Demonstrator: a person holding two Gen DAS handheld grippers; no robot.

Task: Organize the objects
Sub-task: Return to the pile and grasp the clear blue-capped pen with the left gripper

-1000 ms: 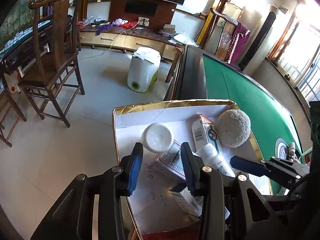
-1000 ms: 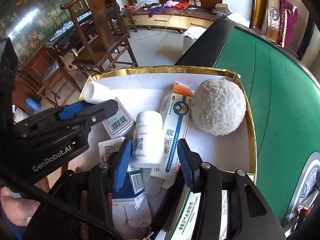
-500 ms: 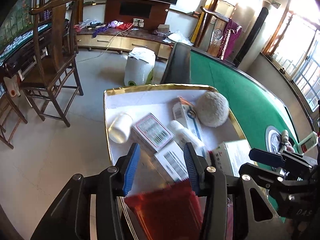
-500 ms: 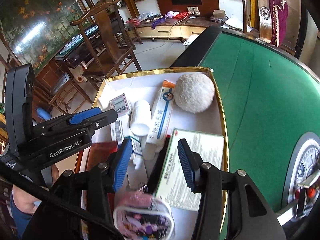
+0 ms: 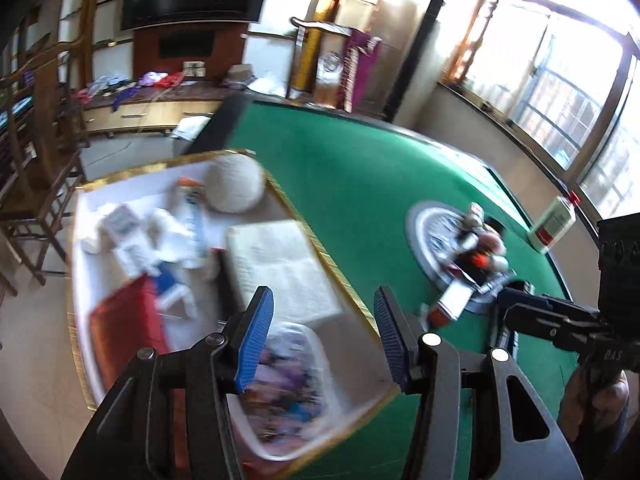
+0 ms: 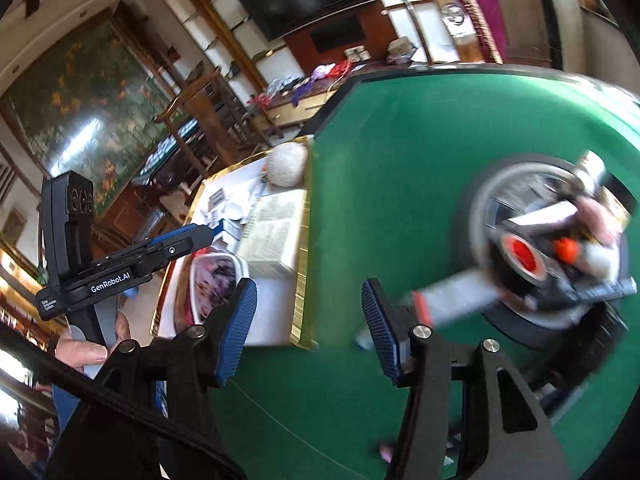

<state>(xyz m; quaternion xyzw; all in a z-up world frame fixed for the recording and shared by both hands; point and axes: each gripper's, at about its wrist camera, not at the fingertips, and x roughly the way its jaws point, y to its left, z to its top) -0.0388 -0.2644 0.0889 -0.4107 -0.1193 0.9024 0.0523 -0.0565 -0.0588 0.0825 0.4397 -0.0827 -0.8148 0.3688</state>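
Note:
A gold-rimmed white tray (image 5: 316, 240) sits on the left part of the green table (image 5: 360, 168). It holds a fluffy white ball (image 5: 234, 184), medicine boxes, a white bottle, a large white box (image 5: 280, 268), a red packet (image 5: 124, 328) and a colour-printed pouch (image 5: 288, 384). My left gripper (image 5: 322, 340) hovers over the tray's near right corner, its jaws opening with nothing between them. My right gripper (image 6: 308, 332) is over the felt just right of the tray, jaws also opening and empty. A blurred pile of small items (image 6: 560, 248) lies on the table's centre disc.
A white bottle with a red label (image 5: 554, 224) stands near the table's far right edge. A long box (image 6: 452, 296) sticks out of the pile toward me. Wooden chairs (image 5: 40, 152) and a TV cabinet stand beyond the tray. A person's hand (image 6: 88, 352) holds the left gripper.
Both grippers have pulled back from over the tray's contents and swung right toward the table's centre. Both pairs of jaws have widened. The views are now motion-blurred.

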